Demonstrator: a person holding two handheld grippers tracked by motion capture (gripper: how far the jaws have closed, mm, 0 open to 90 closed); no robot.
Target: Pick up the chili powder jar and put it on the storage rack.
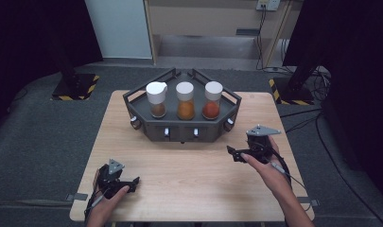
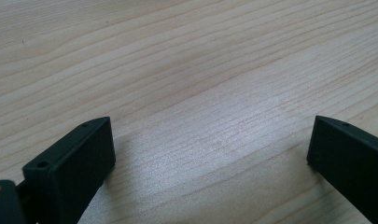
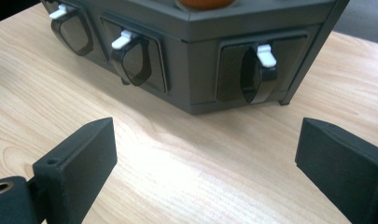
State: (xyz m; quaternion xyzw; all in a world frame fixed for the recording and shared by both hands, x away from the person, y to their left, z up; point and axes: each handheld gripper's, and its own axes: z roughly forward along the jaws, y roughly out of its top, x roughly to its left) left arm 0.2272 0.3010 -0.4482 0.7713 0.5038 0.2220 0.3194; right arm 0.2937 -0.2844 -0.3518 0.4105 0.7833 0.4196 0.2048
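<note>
A dark grey angular rack (image 1: 182, 128) stands at the back middle of the wooden table and holds three white-capped jars: brown (image 1: 157, 100), orange (image 1: 185, 101) and red (image 1: 212, 100). Dark knobs with white tabs (image 3: 254, 74) line its front face. My right gripper (image 1: 231, 153) hovers just in front of the rack's right corner. In the right gripper view it (image 3: 205, 140) is open, with bare wood between its jaws and the nearest knob straight ahead. My left gripper (image 1: 132, 183) rests low near the table's front left, open (image 2: 210, 135) over bare wood.
Two more knobs (image 3: 135, 58) sit farther left along the rack's face. The light wooden tabletop (image 1: 189, 184) stretches between the two grippers. Cables trail from both grippers off the front edge. Grey floor and black stands surround the table.
</note>
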